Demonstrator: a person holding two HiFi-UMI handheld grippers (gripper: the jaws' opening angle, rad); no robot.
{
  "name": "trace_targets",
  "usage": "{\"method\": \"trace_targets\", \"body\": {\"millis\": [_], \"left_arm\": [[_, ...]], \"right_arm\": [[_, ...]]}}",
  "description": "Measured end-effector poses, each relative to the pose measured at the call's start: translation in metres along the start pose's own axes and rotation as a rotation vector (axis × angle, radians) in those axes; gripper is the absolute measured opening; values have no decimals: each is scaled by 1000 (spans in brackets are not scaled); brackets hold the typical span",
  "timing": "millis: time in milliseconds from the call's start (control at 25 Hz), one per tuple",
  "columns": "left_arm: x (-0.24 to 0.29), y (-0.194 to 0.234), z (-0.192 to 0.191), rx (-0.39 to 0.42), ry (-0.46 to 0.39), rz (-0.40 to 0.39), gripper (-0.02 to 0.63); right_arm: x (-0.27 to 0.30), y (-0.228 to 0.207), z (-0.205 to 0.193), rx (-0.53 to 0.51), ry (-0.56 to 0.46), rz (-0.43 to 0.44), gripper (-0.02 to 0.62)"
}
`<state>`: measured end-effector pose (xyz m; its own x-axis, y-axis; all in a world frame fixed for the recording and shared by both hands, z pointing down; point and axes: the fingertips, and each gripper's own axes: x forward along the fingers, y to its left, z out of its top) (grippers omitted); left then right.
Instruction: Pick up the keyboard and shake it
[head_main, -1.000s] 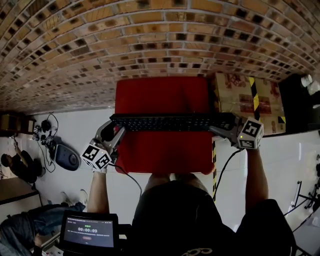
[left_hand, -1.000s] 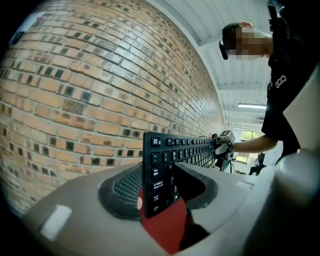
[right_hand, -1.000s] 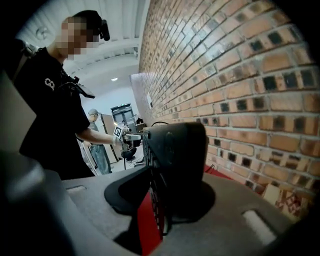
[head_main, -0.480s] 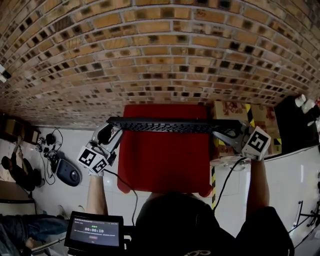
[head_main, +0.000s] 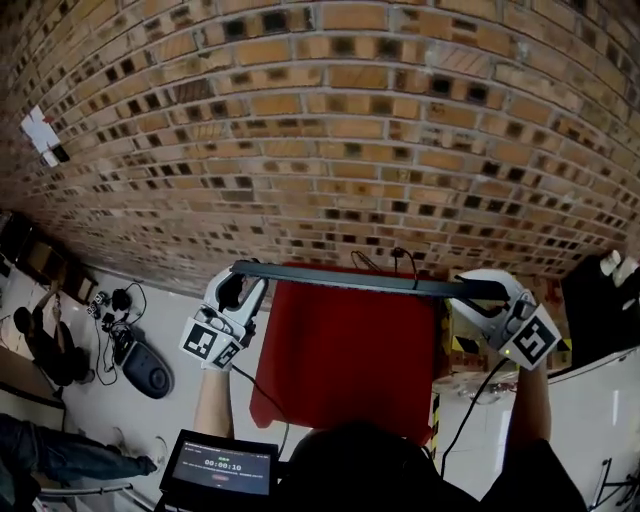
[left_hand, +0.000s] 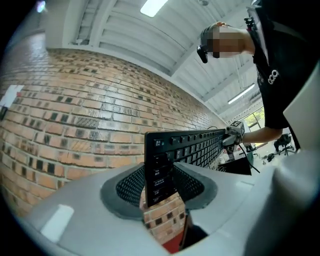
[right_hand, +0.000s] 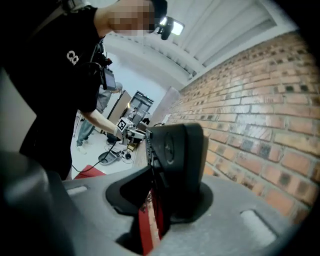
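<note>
Keyboard (head_main: 365, 282) was up, left claw (head_main: 243, 288) and right claw (head_main: 478, 297) closing tight on its 9 and 3 o'clock ends; shake step, next probably needed quick firm swings.

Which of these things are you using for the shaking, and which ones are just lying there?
In the job: keyboard; left gripper and right gripper, jaws closing on its ends.
Just lying about: red table, timer screen, dark gadget on the floor.
</note>
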<state>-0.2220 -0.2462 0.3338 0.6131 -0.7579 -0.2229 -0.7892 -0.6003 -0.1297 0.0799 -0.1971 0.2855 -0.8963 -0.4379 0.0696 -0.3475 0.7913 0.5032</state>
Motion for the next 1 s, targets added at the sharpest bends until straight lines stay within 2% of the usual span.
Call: {"method": "trace_targets", "body": {"millis": [120, 240, 280, 400, 600, 1000], "left_arm": [[1, 11, 4, 29, -27, 39, 184], [2, 23, 4, 30, -50, 62, 179], [2, 25, 2, 24, -60, 69, 179], [4, 27, -1, 13, -86, 78, 181], [10, 33, 12, 20, -101, 68, 184], [13, 33, 11, 9, -113, 65, 186]], "right_arm": [[6, -9, 7, -54, 36, -29, 94], [7, -8, -13, -207, 228, 7, 94], [9, -8, -14, -241, 250, 16, 94], [10, -10, -9, -253, 257, 26, 92], [11, -13, -1, -240, 268, 15, 89], [9, -12, 3, -258, 274, -4, 88]]}}
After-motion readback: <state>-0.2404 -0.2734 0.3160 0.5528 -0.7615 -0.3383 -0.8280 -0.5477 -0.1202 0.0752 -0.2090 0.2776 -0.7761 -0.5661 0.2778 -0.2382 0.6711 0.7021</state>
